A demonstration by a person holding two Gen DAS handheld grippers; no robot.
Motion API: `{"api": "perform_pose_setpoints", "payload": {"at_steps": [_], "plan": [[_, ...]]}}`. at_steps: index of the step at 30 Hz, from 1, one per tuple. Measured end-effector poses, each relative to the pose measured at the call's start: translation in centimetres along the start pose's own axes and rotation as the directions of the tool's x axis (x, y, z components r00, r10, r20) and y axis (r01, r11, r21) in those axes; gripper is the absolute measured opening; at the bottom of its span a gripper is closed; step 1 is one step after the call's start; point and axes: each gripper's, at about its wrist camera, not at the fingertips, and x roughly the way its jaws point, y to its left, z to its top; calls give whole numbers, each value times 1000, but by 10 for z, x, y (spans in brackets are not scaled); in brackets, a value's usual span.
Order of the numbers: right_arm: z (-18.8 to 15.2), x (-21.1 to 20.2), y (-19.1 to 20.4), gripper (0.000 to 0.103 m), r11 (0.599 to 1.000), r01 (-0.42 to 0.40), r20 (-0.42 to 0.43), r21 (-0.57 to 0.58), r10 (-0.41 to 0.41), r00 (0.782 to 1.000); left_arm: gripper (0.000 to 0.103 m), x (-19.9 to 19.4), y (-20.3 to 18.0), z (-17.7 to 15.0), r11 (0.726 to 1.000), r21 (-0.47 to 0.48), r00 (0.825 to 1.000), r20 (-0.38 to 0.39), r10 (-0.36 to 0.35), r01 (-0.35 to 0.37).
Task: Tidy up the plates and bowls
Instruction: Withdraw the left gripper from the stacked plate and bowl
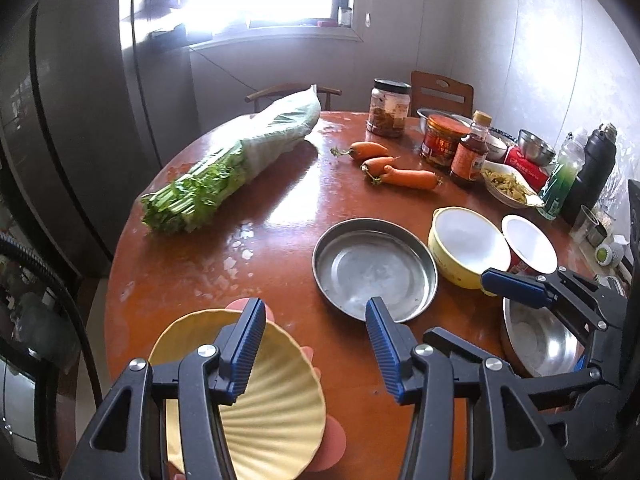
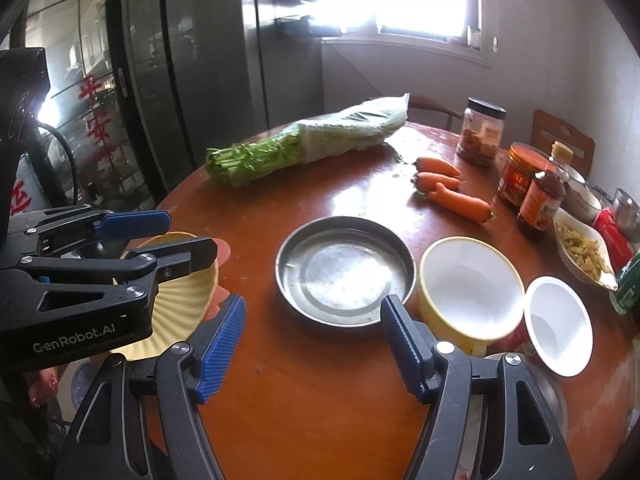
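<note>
plates and bowls are being kept on a round brown table [image 2: 320, 380]. the left gripper [image 1: 316, 344] is being held with its jaws apart and nothing between them. at 7 o'clock in the left view, a ribbed yellow plate [image 1: 276, 416] is lying under its left finger; whether it is being touched cannot be told. the right gripper [image 2: 314, 344] is also being held apart, with nothing between its jaws. a flat metal pan [image 2: 344, 270] is sitting just past its tips, in the middle. a yellow bowl [image 2: 470, 288] is sitting at 3 o'clock, just beside the pan. a small white cup [image 2: 558, 324] is leaning against the bowl. a steel bowl [image 1: 536, 336] is being half hidden under the right gripper. carrots [image 2: 452, 192] and bagged greens [image 2: 312, 140] are being kept toward 12 o'clock.
</note>
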Motion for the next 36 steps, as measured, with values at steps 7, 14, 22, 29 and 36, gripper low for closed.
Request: {"api": "perform_pose_setpoints", "payload": {"at_steps": [7,14,22,29,36], "plan": [[2,18,-4,71,1000,-2,-34,2,2,999,52,23,-1,9,1000,8,999,-36,-1,1],[3,38,-1,71,1000,-10,-75,-15,9,997,52,44,3,17,1000,8,998,-65,-2,3],[7,60,5,71,999,-30,-113,-32,26,993,52,61,8,20,1000,13,995,-102,1,1],[8,79,10,71,997,-59,-155,-44,52,986,52,70,13,21,1000,9,992,-123,2,-1],[1,90,12,71,993,-118,-223,-31,108,969,52,73,11,21,1000,16,991,-134,-2,4]]}}
